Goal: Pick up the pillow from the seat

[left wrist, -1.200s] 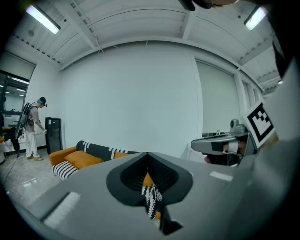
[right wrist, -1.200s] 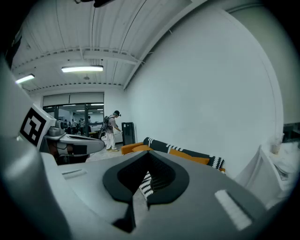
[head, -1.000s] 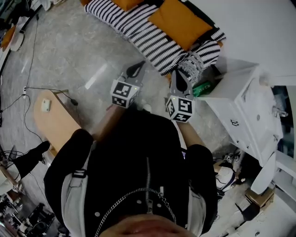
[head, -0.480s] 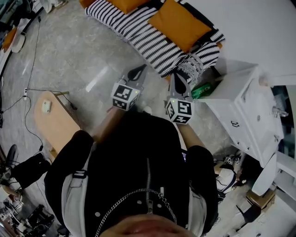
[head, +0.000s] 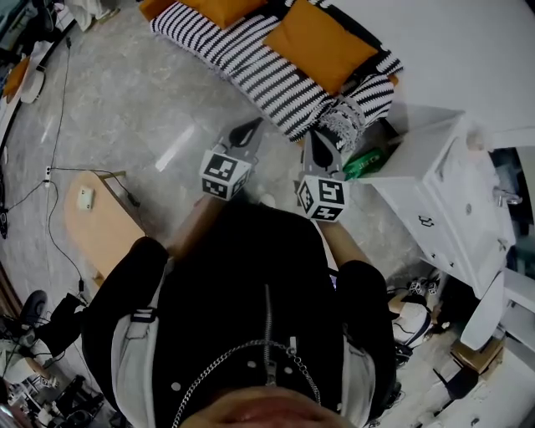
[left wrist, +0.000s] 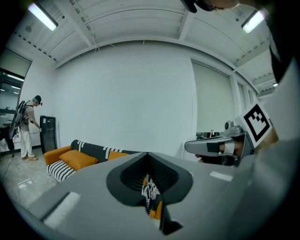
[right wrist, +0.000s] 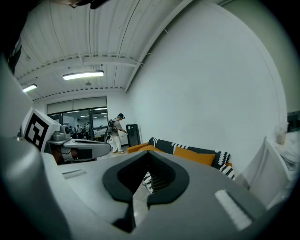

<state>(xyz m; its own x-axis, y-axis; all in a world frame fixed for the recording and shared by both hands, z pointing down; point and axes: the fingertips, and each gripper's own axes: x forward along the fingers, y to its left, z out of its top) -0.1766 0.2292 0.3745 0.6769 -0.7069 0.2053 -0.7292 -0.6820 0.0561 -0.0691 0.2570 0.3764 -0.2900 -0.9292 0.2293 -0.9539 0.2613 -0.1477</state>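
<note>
An orange pillow lies on the black-and-white striped seat at the top of the head view; a second orange pillow sits at the top edge. My left gripper and right gripper are held side by side over the floor, short of the seat, both shut and empty. In the left gripper view the shut left gripper points toward the seat, with an orange pillow at the left. The shut right gripper faces an orange pillow on the seat.
A white cabinet stands at the right, with a green item beside it. A wooden board and cables lie on the floor at the left. A person stands far off by a dark unit.
Both grippers have crept slightly toward the seat, still shut. A dark shoe at the lower left has slid down and out toward the frame's edge.
</note>
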